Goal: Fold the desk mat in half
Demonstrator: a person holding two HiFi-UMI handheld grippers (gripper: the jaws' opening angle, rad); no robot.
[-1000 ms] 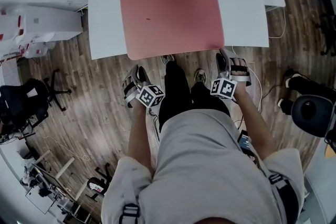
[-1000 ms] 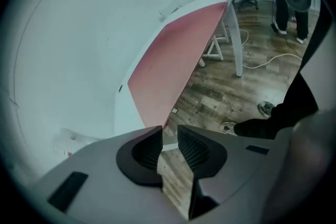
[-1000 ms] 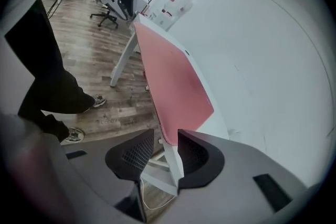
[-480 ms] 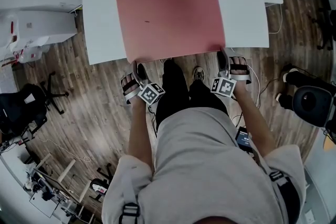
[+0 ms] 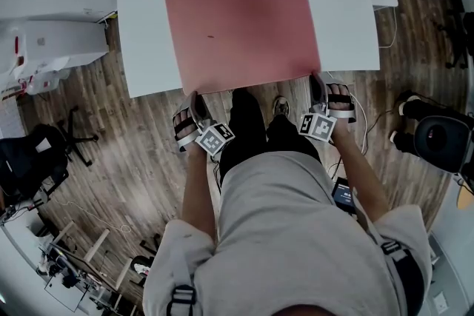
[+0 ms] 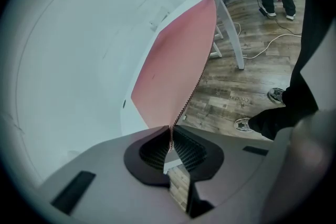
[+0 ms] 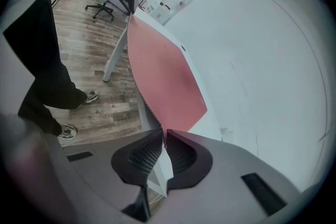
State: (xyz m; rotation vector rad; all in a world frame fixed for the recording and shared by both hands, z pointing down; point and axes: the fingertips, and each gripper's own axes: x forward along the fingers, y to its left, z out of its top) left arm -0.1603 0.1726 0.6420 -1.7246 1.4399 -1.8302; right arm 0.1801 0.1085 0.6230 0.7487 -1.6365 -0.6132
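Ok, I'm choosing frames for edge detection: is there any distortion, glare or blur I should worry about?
Head view: fisheye bows the straight edges of the white desk; the desk mat is evenly lit, with no glare. Left gripper view: dark vignette at the corners, and the mat's stitched edge is sharp. Right gripper view: same vignette, with soft blur at lower left.

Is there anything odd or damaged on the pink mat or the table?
Only a small dark mark on the desk mat, left of its middle; stain or hole, I cannot tell. Nothing else stands out on the white table.
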